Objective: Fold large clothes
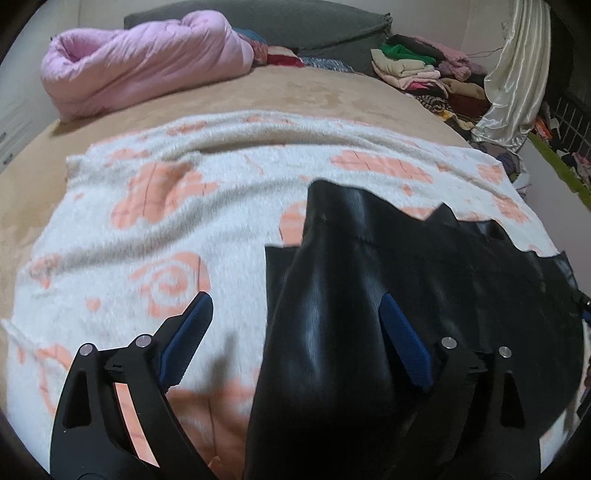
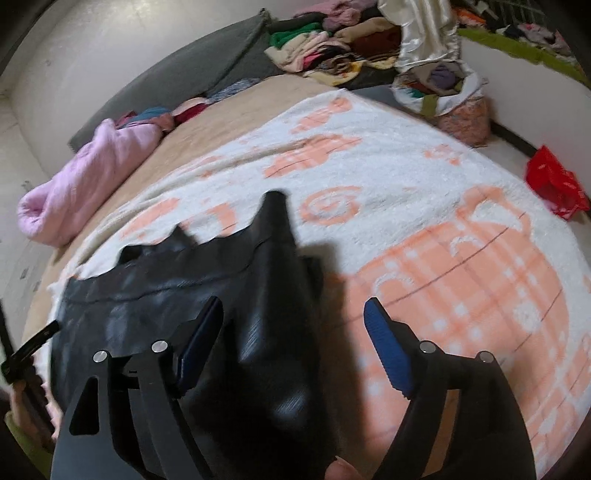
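Black and glossy, the garment (image 1: 332, 332) fills the lower middle and right of the left wrist view, lying on a fluffy white blanket (image 1: 122, 236) with salmon-pink patterns that covers a tan bed (image 1: 295, 99). We see the left gripper (image 1: 295, 317) with its jaws spread wide; the blue pad at 7 o'clock hangs over bare blanket, while the one at 5 o'clock sits against the edge of a raised fold of the black garment, and nothing is pinched between them. A narrow peak of the garment points toward 12 o'clock from the picture's centre, and its jagged upper edge runs off toward 3 o'clock. At 11 o'clock a rolled pink quilt (image 1: 144, 62) rests on the bed, a grey headboard cushion (image 1: 306, 26) behind it, and at 1 o'clock lies a pile of mixed clothes (image 1: 424, 70) beside a shiny cream curtain (image 1: 513, 74). In the right wrist view we find the black garment (image 2: 207, 314) at the lower left and centre, its pointed fold reaching toward 12 o'clock. The right gripper (image 2: 295, 317) also stands open: its 7 o'clock pad lies over the garment, its 4 o'clock pad over the blanket's (image 2: 406, 155) large pink checked motif, and neither presses on cloth. The pink quilt (image 2: 81, 184) sits at 9 o'clock, the clothes pile (image 2: 332, 44) at 12 o'clock, and a red bag (image 2: 554, 184) at 3 o'clock on the floor.
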`<state>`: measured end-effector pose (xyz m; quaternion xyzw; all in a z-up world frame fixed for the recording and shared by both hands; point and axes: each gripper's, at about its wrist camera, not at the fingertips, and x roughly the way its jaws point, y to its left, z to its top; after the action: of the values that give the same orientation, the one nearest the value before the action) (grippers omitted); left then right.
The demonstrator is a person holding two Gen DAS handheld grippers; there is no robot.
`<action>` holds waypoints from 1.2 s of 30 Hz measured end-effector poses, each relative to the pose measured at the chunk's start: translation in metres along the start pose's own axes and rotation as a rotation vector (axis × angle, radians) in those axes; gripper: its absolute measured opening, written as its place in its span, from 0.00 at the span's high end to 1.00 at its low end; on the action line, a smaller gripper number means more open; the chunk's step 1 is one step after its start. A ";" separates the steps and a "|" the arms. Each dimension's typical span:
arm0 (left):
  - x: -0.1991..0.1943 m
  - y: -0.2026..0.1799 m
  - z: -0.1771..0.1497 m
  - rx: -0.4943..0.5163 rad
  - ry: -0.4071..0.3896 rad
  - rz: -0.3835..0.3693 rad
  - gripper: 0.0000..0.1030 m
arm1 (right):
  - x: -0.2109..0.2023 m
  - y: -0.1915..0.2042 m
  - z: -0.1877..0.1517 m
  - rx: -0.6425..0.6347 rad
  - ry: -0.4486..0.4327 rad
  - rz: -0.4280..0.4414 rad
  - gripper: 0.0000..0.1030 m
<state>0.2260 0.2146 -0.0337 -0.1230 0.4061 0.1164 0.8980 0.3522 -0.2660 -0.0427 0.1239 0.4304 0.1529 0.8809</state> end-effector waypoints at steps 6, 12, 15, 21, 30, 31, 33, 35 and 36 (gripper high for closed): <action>0.004 0.009 -0.017 -0.069 0.077 -0.110 0.14 | -0.009 0.002 -0.021 0.010 0.062 0.086 0.23; 0.009 0.016 -0.028 -0.147 0.115 -0.169 0.14 | -0.001 -0.015 -0.033 0.083 0.148 0.181 0.23; 0.012 0.017 -0.033 -0.187 0.136 -0.229 0.38 | 0.000 -0.023 -0.036 0.123 0.164 0.278 0.46; 0.003 0.007 -0.040 -0.190 0.134 -0.228 0.56 | -0.008 -0.018 -0.037 0.083 0.157 0.294 0.61; -0.030 0.004 -0.063 -0.176 0.114 -0.214 0.62 | -0.015 -0.011 -0.038 0.045 0.170 0.262 0.62; -0.035 0.004 -0.066 -0.174 0.112 -0.214 0.62 | -0.016 -0.011 -0.038 0.038 0.174 0.257 0.62; -0.042 0.006 -0.071 -0.176 0.110 -0.216 0.62 | -0.016 -0.007 -0.040 0.014 0.173 0.232 0.60; -0.047 0.007 -0.076 -0.175 0.104 -0.216 0.62 | -0.016 -0.005 -0.041 0.006 0.169 0.201 0.49; -0.048 0.006 -0.076 -0.171 0.104 -0.213 0.62 | -0.016 -0.005 -0.040 0.007 0.170 0.174 0.38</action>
<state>0.1404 0.1909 -0.0468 -0.2474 0.4252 0.0484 0.8693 0.3120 -0.2731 -0.0570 0.1504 0.4920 0.2371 0.8241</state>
